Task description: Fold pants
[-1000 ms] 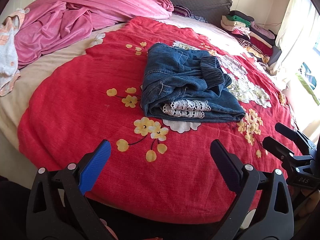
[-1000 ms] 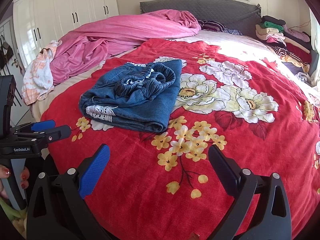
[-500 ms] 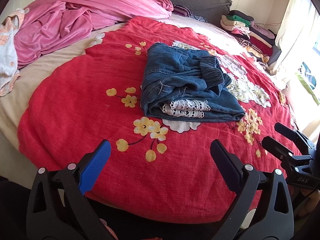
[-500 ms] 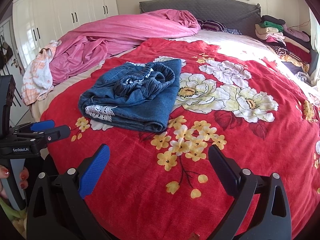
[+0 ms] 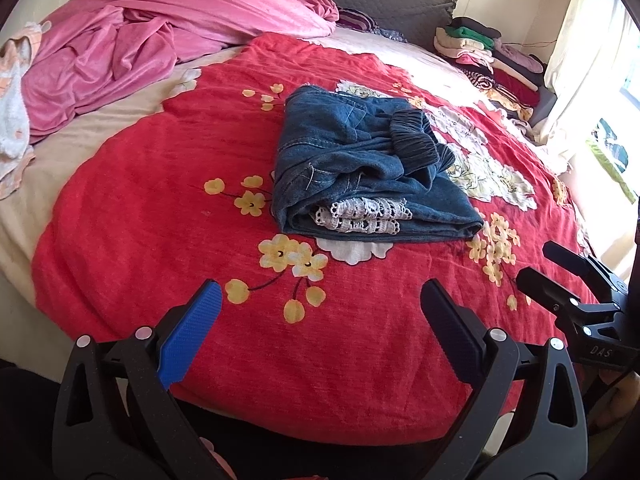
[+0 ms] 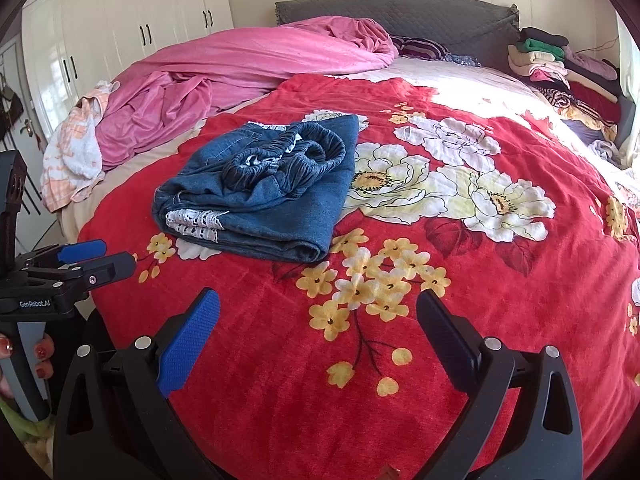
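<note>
We see a home bedroom: a bed with red floral blanket, grey headboard, white wardrobes, stacked clothes.

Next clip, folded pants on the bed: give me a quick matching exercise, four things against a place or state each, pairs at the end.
Things:
1. denim pants
2. pink blanket
3. stack of folded clothes
4. left gripper

Place or state:
A. far right, by the headboard
B. open, holding nothing
C. folded, on the red floral blanket
D. crumpled, far left of the bed

Pairs: 1-C, 2-D, 3-A, 4-B
</note>
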Action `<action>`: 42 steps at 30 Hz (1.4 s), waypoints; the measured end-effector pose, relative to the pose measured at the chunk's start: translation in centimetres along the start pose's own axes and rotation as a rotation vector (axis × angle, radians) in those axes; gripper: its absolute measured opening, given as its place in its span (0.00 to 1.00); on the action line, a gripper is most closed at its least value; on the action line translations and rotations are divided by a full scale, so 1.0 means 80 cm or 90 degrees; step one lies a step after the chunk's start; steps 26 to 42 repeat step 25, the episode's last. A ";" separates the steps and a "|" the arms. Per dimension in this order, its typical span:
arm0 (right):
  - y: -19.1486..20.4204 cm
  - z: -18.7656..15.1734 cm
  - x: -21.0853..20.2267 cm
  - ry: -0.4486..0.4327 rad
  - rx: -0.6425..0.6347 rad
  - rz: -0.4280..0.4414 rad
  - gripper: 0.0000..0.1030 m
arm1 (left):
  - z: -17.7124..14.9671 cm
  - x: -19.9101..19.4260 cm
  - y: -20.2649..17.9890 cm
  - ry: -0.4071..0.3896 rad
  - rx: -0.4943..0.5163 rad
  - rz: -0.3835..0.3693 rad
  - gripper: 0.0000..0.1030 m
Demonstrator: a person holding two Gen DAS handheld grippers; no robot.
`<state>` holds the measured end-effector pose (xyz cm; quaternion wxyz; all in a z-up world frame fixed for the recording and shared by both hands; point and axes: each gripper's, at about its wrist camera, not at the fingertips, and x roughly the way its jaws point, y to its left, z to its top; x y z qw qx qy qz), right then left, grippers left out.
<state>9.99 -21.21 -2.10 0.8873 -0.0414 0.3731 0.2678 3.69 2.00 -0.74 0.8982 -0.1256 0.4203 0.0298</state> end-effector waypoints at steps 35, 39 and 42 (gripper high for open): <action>-0.317 0.036 -0.003 -0.015 0.176 -0.300 0.95 | 0.172 0.056 0.278 0.042 -0.112 0.225 0.91; -0.317 0.036 -0.003 -0.015 0.176 -0.300 0.95 | 0.172 0.056 0.278 0.042 -0.112 0.225 0.91; -0.317 0.036 -0.003 -0.015 0.176 -0.300 0.95 | 0.172 0.056 0.278 0.042 -0.112 0.225 0.91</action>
